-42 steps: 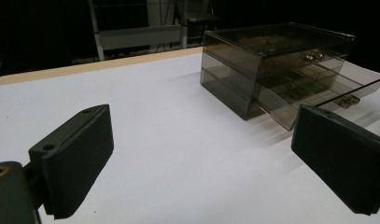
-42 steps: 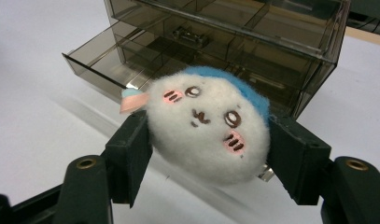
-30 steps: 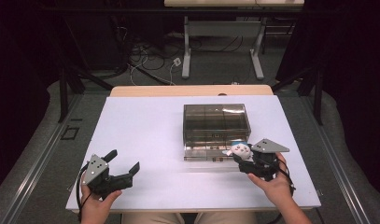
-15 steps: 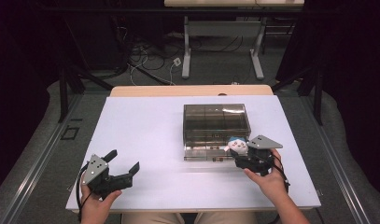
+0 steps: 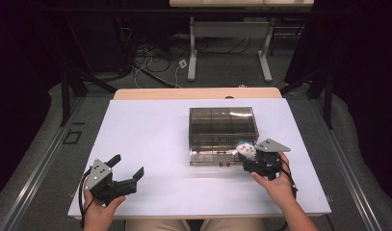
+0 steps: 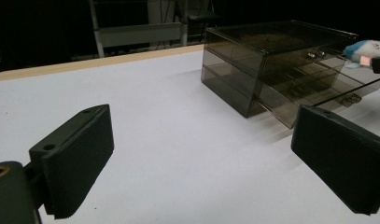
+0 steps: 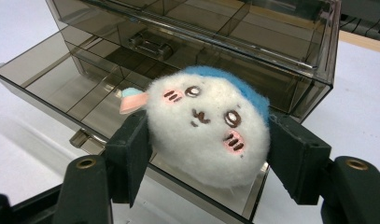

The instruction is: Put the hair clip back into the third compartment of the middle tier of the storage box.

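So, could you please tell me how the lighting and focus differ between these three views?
High view: white table bright, room behind it dark, picture slightly soft. Left gripper view: glare along the smoked drawer box top, near jaws a little soft, plush toy washed out at the edge. Right gripper view: plush toy sharp and evenly lit, the open drawer beneath it showing pale reflections.

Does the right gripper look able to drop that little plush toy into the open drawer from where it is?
Probably yes: the right gripper holds the plush toy just above the open bottom drawer, with nothing between them.
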Available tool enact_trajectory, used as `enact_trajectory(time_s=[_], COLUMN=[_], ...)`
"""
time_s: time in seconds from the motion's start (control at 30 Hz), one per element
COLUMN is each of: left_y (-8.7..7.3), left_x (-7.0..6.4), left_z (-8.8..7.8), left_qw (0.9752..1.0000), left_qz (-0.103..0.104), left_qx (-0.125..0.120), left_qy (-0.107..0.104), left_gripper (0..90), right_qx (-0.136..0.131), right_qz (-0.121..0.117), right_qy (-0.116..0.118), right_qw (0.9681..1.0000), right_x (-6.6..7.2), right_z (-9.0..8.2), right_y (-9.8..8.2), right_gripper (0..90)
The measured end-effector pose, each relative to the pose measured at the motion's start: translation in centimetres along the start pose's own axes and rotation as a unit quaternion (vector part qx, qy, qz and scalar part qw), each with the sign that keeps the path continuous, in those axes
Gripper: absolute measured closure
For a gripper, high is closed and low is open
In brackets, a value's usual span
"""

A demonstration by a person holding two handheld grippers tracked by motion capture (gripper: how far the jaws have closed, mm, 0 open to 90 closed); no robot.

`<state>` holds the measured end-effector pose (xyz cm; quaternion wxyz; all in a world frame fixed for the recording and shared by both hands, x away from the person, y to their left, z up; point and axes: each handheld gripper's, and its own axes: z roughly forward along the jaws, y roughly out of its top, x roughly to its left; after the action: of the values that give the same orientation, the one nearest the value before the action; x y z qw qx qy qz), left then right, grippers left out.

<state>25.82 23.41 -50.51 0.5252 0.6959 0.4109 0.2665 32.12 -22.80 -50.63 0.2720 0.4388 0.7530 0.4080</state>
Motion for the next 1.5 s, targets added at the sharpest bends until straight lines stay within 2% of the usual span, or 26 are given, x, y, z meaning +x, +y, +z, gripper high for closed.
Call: enact_trajectory(time_s=[0.77, 0.83, 1.07, 1.5], left_y=[0.0, 0.0, 0.0, 0.0], left_x=[0.0, 0.0, 0.0, 0.0], left_z=[0.0, 0.0, 0.0, 0.1], left_qw=[1.0000, 1.0000, 1.0000, 1.0000], left_qz=[0.000, 0.003, -0.001, 0.000], left_qx=[0.000, 0.001, 0.000, 0.001], left_qy=[0.000, 0.000, 0.000, 0.000], left_gripper=[5.8, 5.8, 5.8, 5.8], right_qx=[0.020, 0.024, 0.026, 0.023], right_qz=[-0.007, 0.001, 0.000, 0.015], right_qy=[-0.007, -0.009, -0.011, -0.009], right_qw=[0.9997, 0.9997, 0.9996, 0.9996], right_x=[-0.1, -0.1, -0.1, -0.3], right_z=[1.0, 1.1, 1.3, 1.2], right_y=[-0.4, -0.4, -0.4, -0.4], right_gripper=[34.2, 34.1, 33.4, 29.4])
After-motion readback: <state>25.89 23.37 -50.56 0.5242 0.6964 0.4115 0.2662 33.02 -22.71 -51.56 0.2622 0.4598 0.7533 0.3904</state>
